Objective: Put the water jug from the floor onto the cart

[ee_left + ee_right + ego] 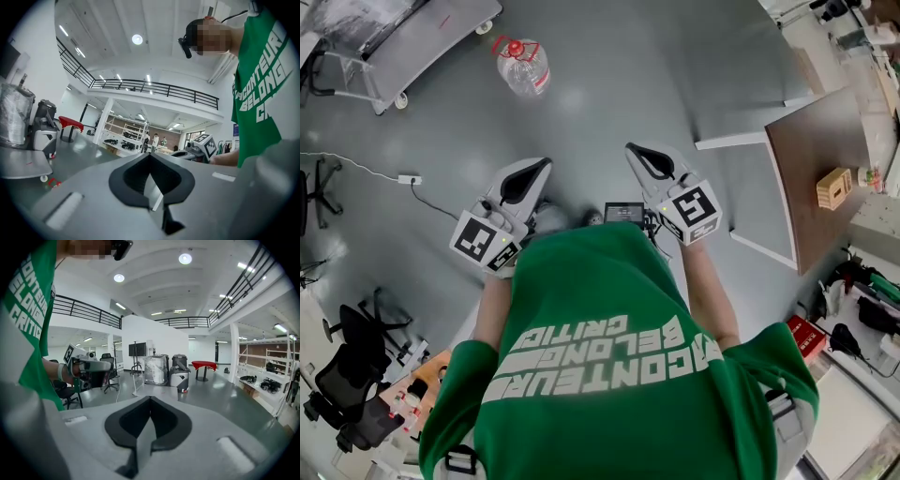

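Grey floor (609,84) beside the cart (441,37) holds the water jug (522,66), not yet lifted, while left gripper (541,166) and right gripper (634,151), both closed on nothing, hang well short of the cart

Pretty much everything is carried by a glossy grey floor (609,84). Far off, a clear plastic water jug with a red cap (523,66) is parked near a flat grey wheeled cart (422,37), on its right. A white power strip (410,179) is laid at left.
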Demonstrator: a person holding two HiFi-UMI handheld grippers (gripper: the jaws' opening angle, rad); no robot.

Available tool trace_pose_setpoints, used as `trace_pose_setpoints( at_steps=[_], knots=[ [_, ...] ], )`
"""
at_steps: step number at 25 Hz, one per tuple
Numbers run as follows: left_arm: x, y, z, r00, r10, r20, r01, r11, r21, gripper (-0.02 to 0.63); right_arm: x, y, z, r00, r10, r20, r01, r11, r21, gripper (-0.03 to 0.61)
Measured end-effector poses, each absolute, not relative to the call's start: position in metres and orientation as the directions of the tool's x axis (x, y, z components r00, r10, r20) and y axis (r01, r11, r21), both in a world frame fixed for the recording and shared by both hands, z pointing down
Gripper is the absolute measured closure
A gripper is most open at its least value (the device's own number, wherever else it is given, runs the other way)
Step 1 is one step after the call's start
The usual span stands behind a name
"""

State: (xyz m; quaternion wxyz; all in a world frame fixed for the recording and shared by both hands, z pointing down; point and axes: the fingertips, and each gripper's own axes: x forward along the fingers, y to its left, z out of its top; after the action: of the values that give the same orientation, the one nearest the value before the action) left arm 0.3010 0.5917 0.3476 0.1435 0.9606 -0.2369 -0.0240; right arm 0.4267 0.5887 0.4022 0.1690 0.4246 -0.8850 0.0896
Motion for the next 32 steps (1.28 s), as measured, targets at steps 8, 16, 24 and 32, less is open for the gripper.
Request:
trace_pose_setpoints(
  at_steps=[8, 16, 24, 32],
  knots=[
    [0.248, 0.543, 0.341, 0.873, -0.488, -0.008, -0.458, -0.825, 0.332, 0.601, 0.369, 0.534, 0.399, -0.620, -0.674, 0.402, -0.733, 0.680, 0.009, 0.586],
    [0.195, 0.513, 0.343, 0.869, -0.493, -0.043, -0.428, -0.791, 0.437, 0.601, 0.294, 0.486, 0.392, -0.679, -0.607, 0.412, -0.652, 0.757, 0.039, 0.586],
    [0.140, 0.488, 0.348, 0.833, -0.552, -0.028, -0.487, -0.757, 0.436, 0.601, 0.244, 0.461, 0.399, -0.700, -0.560, 0.444, -0.602, 0.797, 0.056, 0.586],
    [0.107, 0.473, 0.354, 0.810, -0.586, -0.013, -0.524, -0.734, 0.431, 0.601, 0.223, 0.435, 0.401, -0.699, -0.552, 0.455, -0.587, 0.806, 0.076, 0.586]
  ],
)
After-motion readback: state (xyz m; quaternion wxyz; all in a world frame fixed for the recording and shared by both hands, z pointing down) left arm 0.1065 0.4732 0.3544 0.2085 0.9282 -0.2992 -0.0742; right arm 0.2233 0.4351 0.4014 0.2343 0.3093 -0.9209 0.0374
